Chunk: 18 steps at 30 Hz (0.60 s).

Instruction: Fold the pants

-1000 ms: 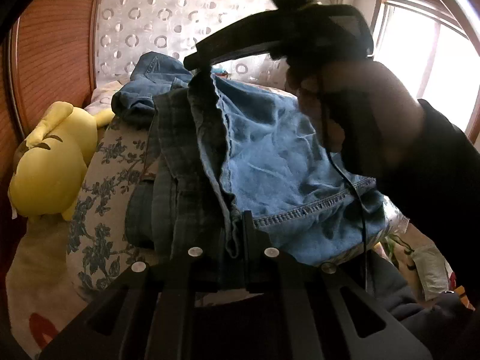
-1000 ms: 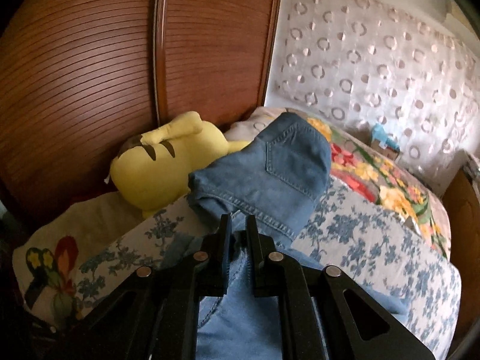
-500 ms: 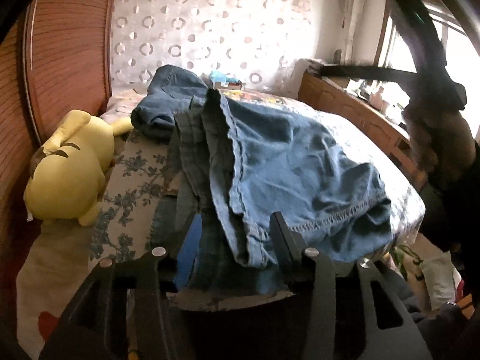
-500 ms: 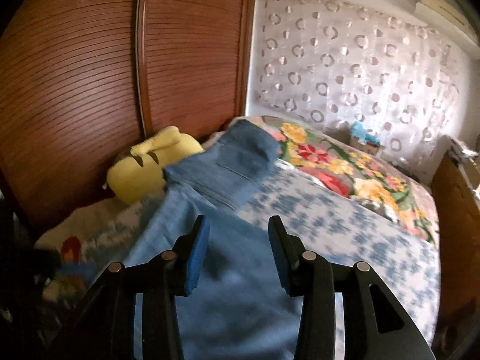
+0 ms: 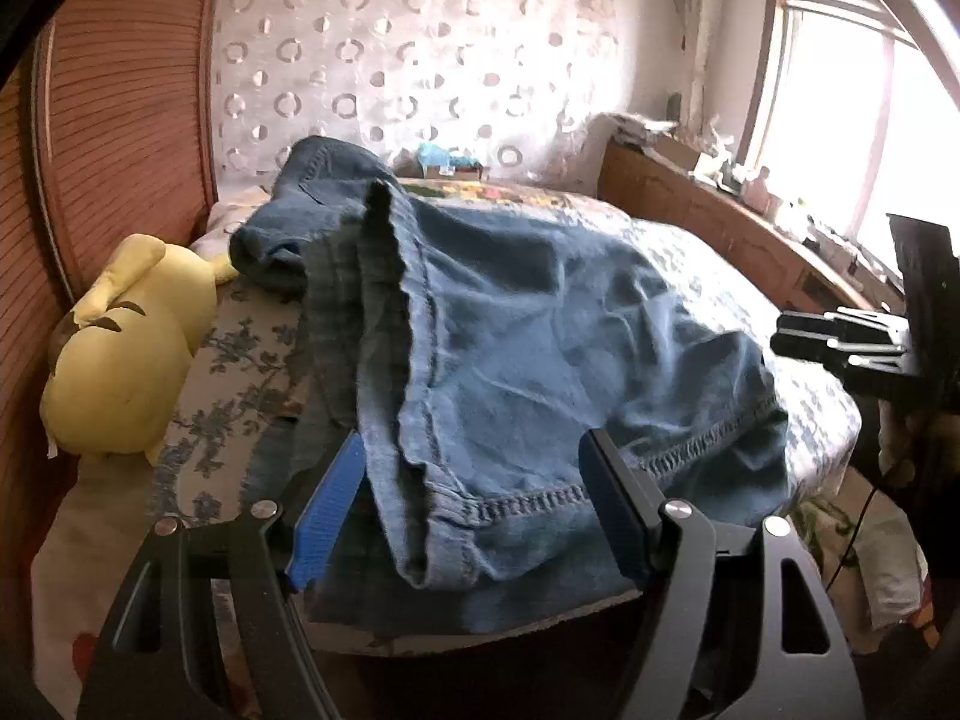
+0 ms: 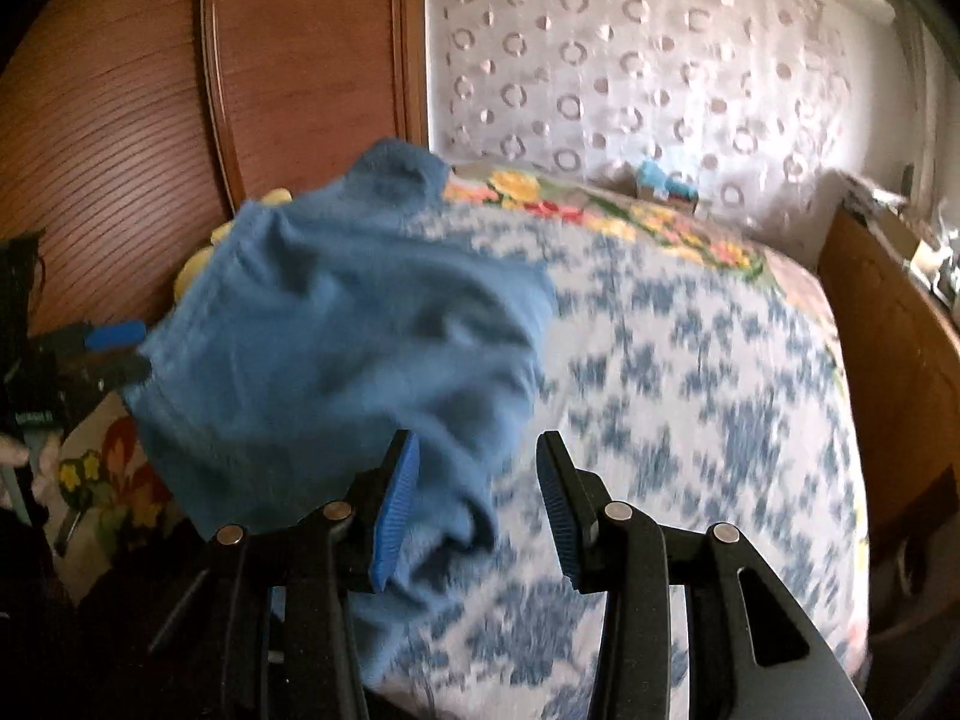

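Blue denim pants [image 5: 540, 348] lie folded in a pile on the bed, hems toward me, waistband end [image 5: 318, 180] at the far left. They also show in the right wrist view [image 6: 342, 348], blurred. My left gripper [image 5: 474, 510] is open, its fingers on either side of the near hem without holding it. My right gripper [image 6: 474, 498] is open at the pile's near right corner, empty. The right gripper also shows at the right edge of the left wrist view [image 5: 840, 342]. The left gripper shows at the left edge of the right wrist view [image 6: 114, 348].
The bed [image 6: 690, 390] has a blue-and-white floral cover. A yellow plush toy [image 5: 120, 360] lies at the bed's left edge by the wooden wardrobe [image 6: 180, 120]. A wooden side cabinet [image 5: 720, 228] with clutter runs along the right under the window.
Both grippers were shut on the pants a second ago; both have opened and let go. The pants have dropped onto the bed. My right gripper has pulled back and to the right.
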### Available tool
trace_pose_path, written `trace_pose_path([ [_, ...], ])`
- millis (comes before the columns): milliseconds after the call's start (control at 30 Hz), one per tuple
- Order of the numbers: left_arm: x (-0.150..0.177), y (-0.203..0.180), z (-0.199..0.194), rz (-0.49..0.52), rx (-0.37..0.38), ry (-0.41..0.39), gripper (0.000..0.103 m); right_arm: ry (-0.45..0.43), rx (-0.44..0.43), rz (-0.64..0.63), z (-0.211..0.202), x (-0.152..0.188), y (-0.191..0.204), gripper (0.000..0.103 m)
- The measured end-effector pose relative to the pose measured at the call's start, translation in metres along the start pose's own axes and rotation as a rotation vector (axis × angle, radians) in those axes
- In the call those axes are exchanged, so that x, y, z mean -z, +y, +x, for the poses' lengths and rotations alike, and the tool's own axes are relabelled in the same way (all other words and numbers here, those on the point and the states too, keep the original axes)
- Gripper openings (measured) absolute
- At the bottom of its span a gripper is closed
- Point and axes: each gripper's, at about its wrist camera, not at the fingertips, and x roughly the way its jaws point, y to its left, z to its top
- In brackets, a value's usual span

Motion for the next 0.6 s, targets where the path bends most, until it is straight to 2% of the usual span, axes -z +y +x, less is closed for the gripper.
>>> trace_pose_path([
  [100,0.001,-0.003,0.006,0.013,-0.02,0.011,0.075,0.024,-0.015,0.021,0.004,0.007,0.003,0.042],
  [300,0.008,0.006,0.019,-0.008,-0.046,0.048,0.075,0.017,-0.044,0.08,0.015,0.004,0.003,0.042],
  [400,0.013,0.01,0.023,-0.021,-0.036,0.06,0.075,0.036,-0.066,0.101,0.021,0.011,0.005,0.042],
  [433,0.014,0.01,0.023,-0.02,-0.035,0.061,0.075,0.038,-0.074,0.106,0.025,0.015,0.004,0.039],
  [467,0.014,0.01,0.024,-0.017,-0.036,0.062,0.075,0.038,-0.091,0.112,0.027,0.018,0.003,0.015],
  [500,0.014,0.01,0.024,-0.015,-0.04,0.063,0.075,0.039,-0.134,0.114,0.026,0.02,0.004,0.01],
  [600,0.015,0.009,0.025,-0.016,-0.044,0.062,0.075,0.023,-0.112,0.056,0.018,0.03,0.013,0.005],
])
